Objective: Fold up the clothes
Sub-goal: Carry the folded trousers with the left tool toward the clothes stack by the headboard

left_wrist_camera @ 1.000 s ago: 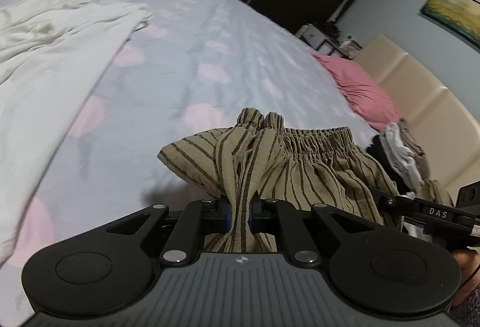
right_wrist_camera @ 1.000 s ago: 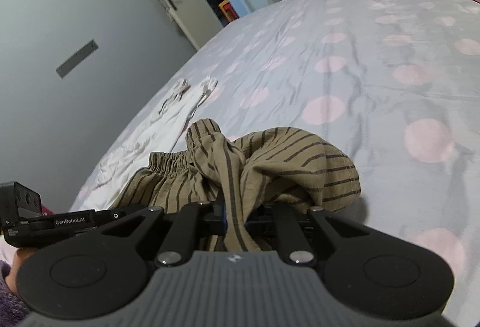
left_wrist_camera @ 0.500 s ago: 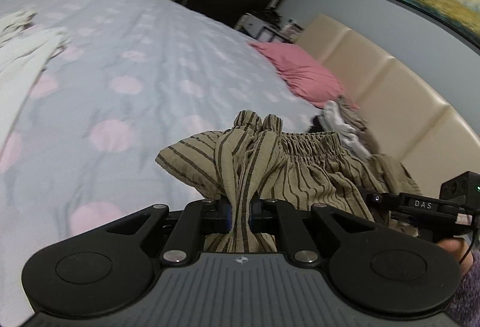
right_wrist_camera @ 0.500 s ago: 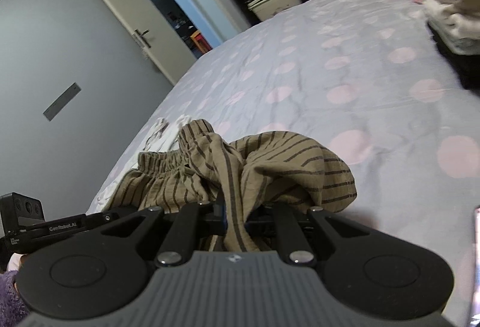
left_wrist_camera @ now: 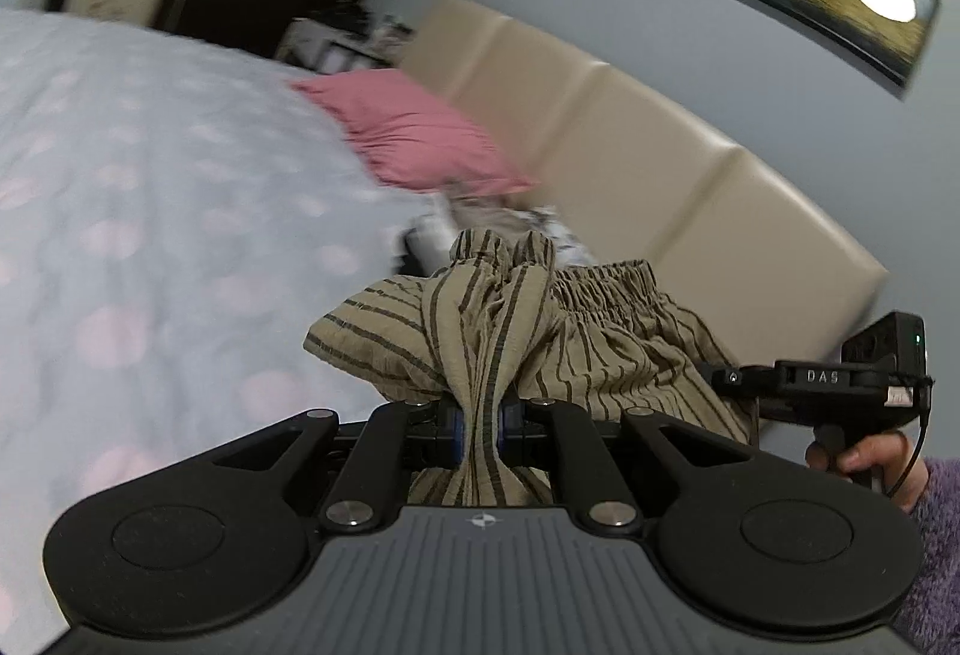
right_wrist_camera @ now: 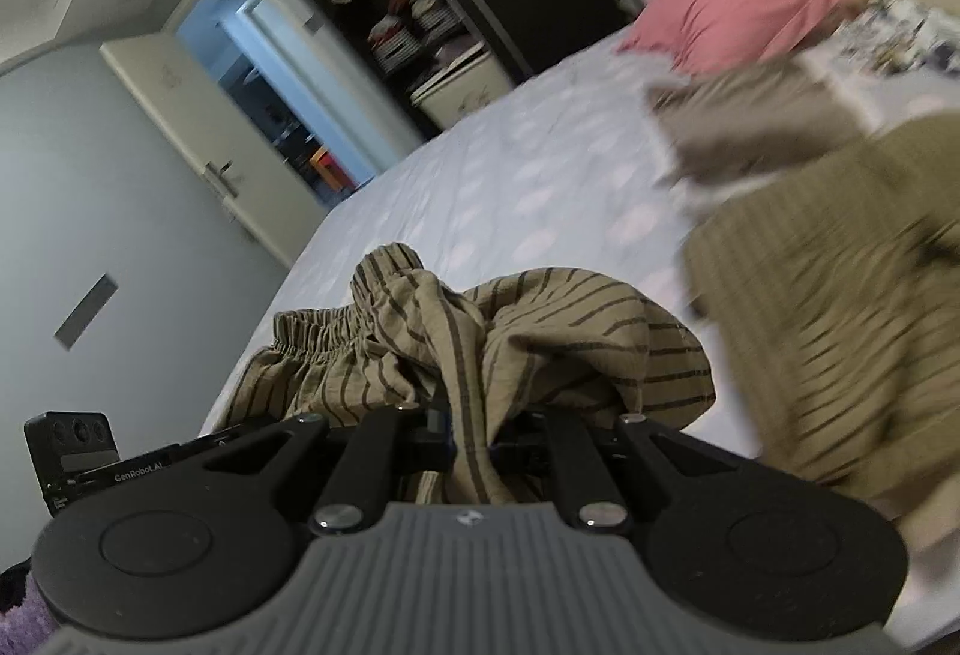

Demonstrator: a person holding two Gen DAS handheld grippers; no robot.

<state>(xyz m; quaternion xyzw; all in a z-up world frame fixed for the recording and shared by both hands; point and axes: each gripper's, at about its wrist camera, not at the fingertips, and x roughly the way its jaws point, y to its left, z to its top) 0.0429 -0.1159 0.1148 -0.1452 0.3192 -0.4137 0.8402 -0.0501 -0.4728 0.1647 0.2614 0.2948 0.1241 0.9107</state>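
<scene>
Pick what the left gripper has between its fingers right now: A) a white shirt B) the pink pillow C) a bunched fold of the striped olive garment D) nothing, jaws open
C: in the left wrist view the left gripper is shut on a gathered fold of the striped olive garment, while the pink pillow lies far off at the headboard.

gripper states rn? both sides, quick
Left hand-held gripper: closed on the striped garment.
Right hand-held gripper: closed on the same garment.
</scene>
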